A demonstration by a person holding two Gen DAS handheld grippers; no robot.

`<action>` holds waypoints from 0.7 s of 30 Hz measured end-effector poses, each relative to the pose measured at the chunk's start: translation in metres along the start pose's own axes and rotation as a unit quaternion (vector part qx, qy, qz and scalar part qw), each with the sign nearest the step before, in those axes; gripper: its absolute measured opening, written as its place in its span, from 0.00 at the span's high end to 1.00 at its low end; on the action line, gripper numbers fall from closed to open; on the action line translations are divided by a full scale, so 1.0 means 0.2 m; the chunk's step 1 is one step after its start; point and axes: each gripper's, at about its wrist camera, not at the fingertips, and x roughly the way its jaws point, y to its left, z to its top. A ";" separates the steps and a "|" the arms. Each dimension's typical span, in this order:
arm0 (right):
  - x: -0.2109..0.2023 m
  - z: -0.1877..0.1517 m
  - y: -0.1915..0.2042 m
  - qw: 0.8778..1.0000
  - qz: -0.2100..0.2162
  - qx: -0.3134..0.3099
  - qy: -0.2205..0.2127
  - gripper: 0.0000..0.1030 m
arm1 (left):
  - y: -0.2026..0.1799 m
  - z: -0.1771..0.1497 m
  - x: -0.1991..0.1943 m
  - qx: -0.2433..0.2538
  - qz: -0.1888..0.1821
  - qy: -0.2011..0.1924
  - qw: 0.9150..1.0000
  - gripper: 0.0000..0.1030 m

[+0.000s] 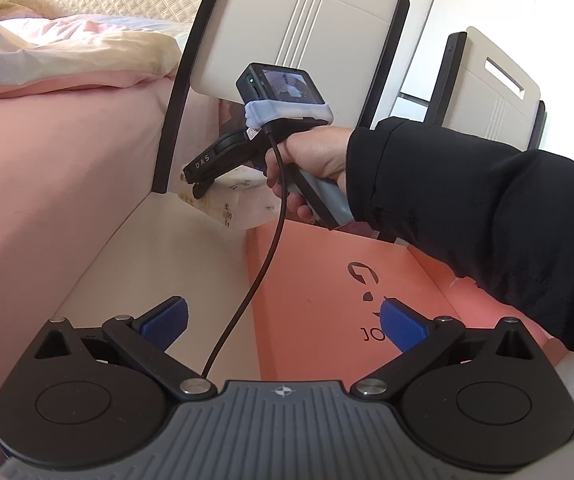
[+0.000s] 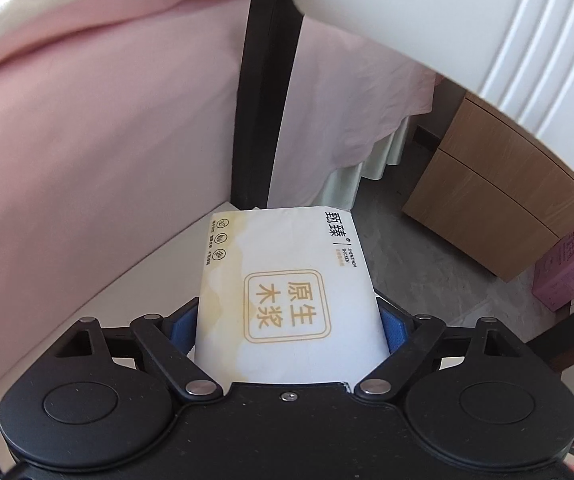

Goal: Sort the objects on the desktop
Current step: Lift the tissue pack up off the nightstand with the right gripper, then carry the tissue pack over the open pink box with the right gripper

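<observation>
My right gripper (image 2: 287, 326) is shut on a white and yellow tissue pack (image 2: 287, 284), its blue pads pressing both sides, at the far corner of the cream table (image 2: 127, 292). In the left wrist view the right gripper (image 1: 199, 184) is at the same tissue pack (image 1: 243, 204) by the chair leg. My left gripper (image 1: 283, 320) is open and empty, hovering over the near edge of an orange box (image 1: 311, 280) on the table.
A pink bed (image 1: 47, 168) lies along the table's left side. A white chair with black legs (image 1: 287, 32) stands behind the table's far corner, a second chair (image 1: 491, 84) to its right. A wooden cabinet (image 2: 487, 200) and a pink box (image 2: 567, 272) stand on the floor.
</observation>
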 end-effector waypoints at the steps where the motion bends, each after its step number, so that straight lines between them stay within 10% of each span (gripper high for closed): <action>1: -0.04 -0.01 -0.01 1.000 0.000 0.001 -0.004 0.17 | -0.01 0.00 0.00 0.002 0.000 0.001 1.000 0.00; 21: -1.02 -0.44 -0.43 0.992 -0.025 0.066 -0.101 0.17 | -0.60 0.03 -0.12 0.112 -0.026 -0.023 0.993 0.00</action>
